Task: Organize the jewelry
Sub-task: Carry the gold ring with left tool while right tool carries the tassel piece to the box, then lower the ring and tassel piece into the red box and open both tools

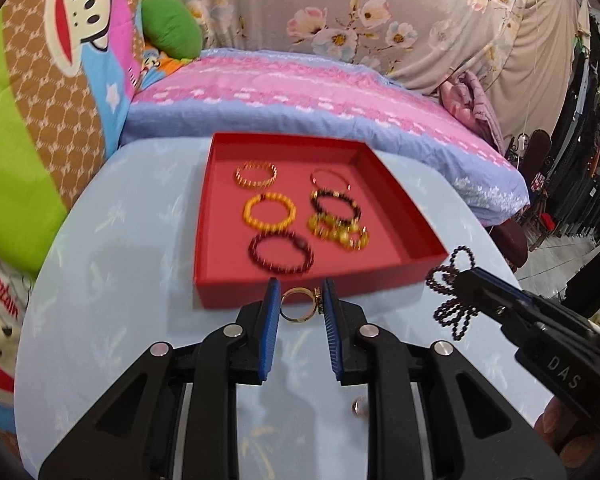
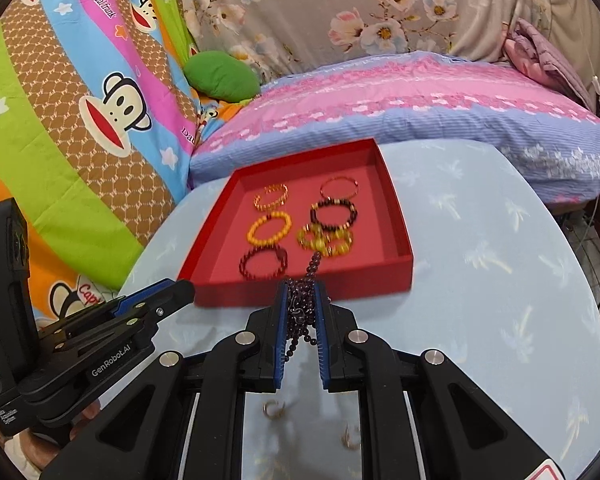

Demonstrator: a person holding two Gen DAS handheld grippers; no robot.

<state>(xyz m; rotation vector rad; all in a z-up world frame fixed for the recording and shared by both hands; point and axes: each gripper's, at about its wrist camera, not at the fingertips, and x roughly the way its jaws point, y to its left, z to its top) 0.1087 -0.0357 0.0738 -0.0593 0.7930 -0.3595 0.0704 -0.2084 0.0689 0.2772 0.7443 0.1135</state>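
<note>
Both tools carry jewellery. Left gripper (image 1: 300, 304) clamps a thin gold metal ring (image 1: 298, 309) across its band; right gripper (image 2: 302, 308) pinches a bunched dark purple bead strand (image 2: 300, 312), loops dangling. Shallow red cardboard tray (image 1: 396, 208) lies at twelve o'clock, holding six bracelets. I judge the ring stiff, light and slippery; the strand limp, best held mid-bunch.

The shallow red cardboard tray (image 1: 396, 216) is lying open from above, its low walls posing the only barrier. Six beaded bracelets (image 2: 269, 227) are crowding its left and middle floor, leaving the right strip bare. The pale blue palm-print tabletop (image 2: 480, 288) is stretching clear to the right, while two small gold rings (image 2: 274, 408) are sitting near the front edge.
</note>
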